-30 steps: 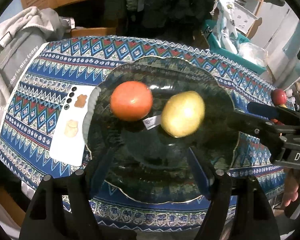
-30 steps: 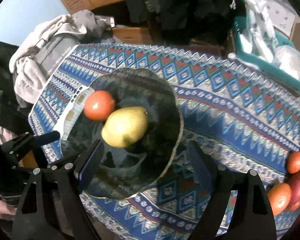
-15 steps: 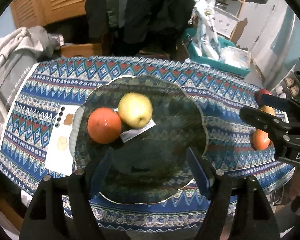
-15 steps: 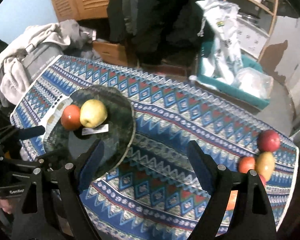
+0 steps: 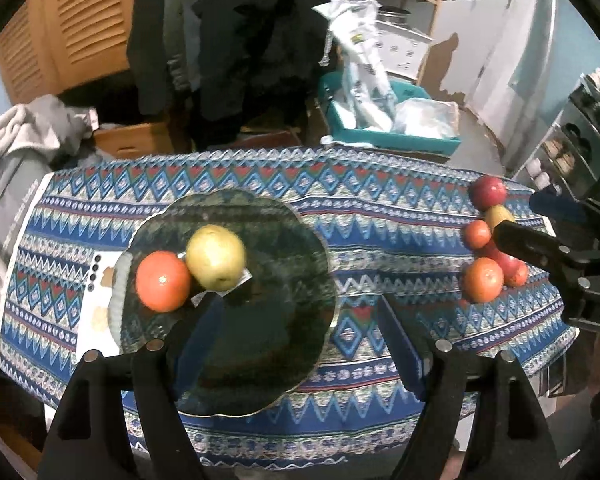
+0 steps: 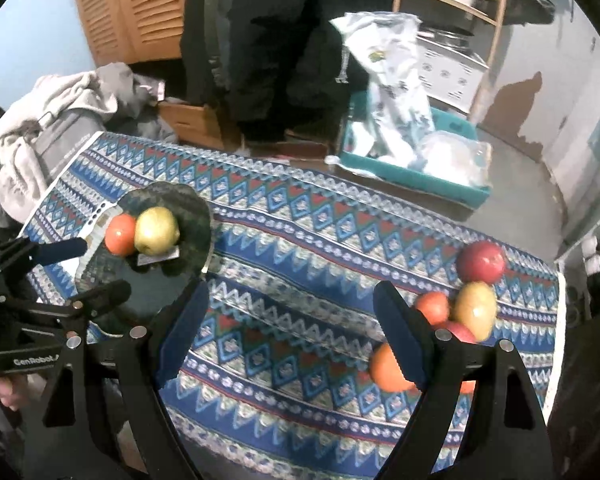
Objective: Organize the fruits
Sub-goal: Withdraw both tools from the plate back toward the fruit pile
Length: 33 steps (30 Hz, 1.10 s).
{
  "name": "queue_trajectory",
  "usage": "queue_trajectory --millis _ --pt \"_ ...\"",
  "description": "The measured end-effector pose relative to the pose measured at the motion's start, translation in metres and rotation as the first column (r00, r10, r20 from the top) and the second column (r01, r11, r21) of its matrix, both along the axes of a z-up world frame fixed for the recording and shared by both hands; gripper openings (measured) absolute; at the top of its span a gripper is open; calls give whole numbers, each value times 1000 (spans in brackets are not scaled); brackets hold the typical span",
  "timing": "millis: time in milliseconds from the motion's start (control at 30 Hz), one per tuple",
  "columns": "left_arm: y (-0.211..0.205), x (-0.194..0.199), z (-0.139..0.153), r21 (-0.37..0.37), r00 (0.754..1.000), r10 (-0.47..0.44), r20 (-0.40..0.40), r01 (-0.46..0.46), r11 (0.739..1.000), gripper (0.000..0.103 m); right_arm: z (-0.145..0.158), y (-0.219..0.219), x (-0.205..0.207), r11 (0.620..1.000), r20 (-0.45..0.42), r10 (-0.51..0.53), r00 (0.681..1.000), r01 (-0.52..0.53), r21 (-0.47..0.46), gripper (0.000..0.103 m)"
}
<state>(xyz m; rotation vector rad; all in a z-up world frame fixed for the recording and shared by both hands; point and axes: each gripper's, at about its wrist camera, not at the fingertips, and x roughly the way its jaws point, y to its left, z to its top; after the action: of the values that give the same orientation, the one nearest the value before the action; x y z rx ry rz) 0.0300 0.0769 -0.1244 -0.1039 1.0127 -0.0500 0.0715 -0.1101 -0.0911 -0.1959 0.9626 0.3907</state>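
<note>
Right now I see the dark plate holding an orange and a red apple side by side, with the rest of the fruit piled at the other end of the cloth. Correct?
Not quite: beside the orange on the plate lies a yellow-green apple, not a red one. The left wrist view shows it. The rest of the fruit is indeed piled at the other end of the cloth.

Both grippers: matte black angular plastic frames, silver round screw heads, dark blue pads on fingers [image 5: 400, 344]; white lettering on bodies.
</note>
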Motion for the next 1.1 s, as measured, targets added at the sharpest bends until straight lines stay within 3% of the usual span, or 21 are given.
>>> queue_trajectory --millis 667,800,1100 --pt "-70 8 24 23 990 -132 38 132 991 81 16 -105 -6 988 45 -150 988 152 -42 85" --pt "-82 10 25 31 987 -152 43 151 988 85 18 -126 -5 981 51 -184 982 186 -46 85" --pt "-109 19 23 36 979 -198 40 197 980 85 13 -167 -3 964 44 -260 965 262 -53 85"
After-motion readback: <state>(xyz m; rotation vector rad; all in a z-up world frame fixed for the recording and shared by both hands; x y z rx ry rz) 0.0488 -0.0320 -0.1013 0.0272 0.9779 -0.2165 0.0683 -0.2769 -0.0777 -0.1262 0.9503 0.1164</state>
